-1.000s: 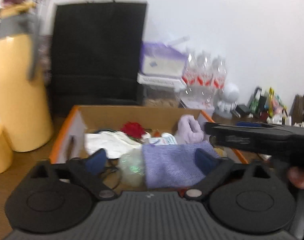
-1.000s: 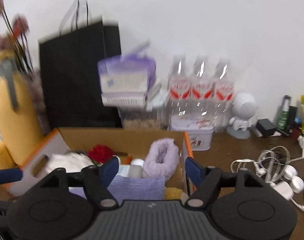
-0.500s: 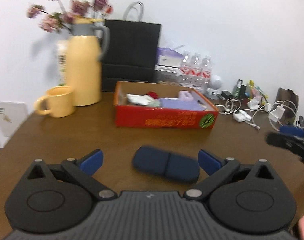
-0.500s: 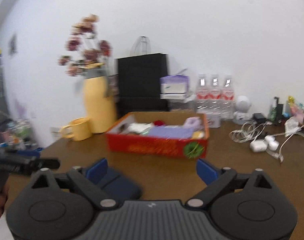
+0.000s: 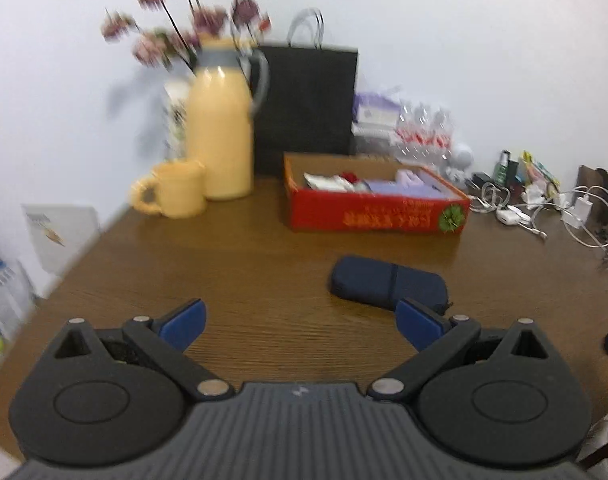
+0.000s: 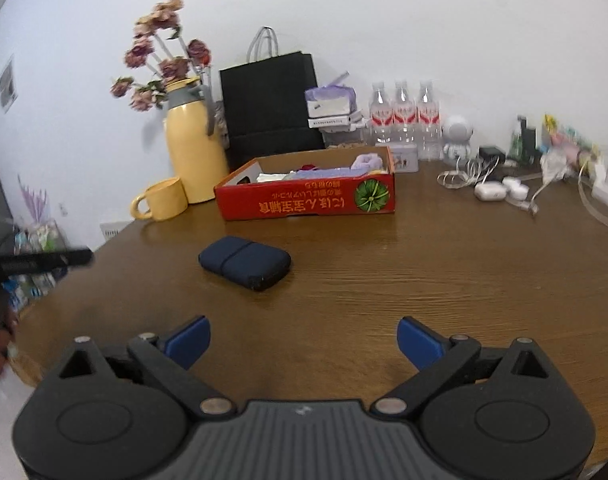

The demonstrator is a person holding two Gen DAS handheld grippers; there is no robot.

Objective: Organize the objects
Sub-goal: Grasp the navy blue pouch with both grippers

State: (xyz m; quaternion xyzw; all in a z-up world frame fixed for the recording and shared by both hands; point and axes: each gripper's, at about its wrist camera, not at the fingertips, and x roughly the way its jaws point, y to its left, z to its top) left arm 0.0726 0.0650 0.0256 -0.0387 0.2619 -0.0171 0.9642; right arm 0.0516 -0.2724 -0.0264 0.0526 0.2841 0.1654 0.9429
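**Q:** So what was left to tidy, and how did you figure it'd handle?

**Me:** Just the dark blue pouch [image 6: 244, 263]. It lay flat on the wooden table [image 6: 424, 272], out in the open in front of the red box [image 6: 308, 202], on the side nearer me and well apart from it. The box already had soft stuff in it, a purple cloth and some white bits. Everything else, the yellow jug [image 6: 193, 152], the mug [image 6: 159, 200], the black bag [image 6: 269, 104] and the cables [image 6: 496, 188], sat around or behind the box, nowhere near the pouch.

**Q:** And your grippers?

**Me:** Both empty. My right gripper [image 6: 304, 342] had its jaws spread wide with only bare table between them, and the pouch was ahead of it, toward the box and off to the left. My left gripper [image 5: 299, 322] was spread just as wide, with the pouch [image 5: 388, 283] just past its right fingertip, not touching as far as I could tell.

**Q:** Heavy?

**Me:** My guess was light. It looked like a padded fabric case with rounded corners and a strap around the middle. It'd be a bit squishy but would hold its shape, and the cloth shouldn't be slippery. No clue what's inside, so I wouldn't crush it. I reckoned the best grab was across the short width, close to the strap, so it'd hang level rather than droop at one end.
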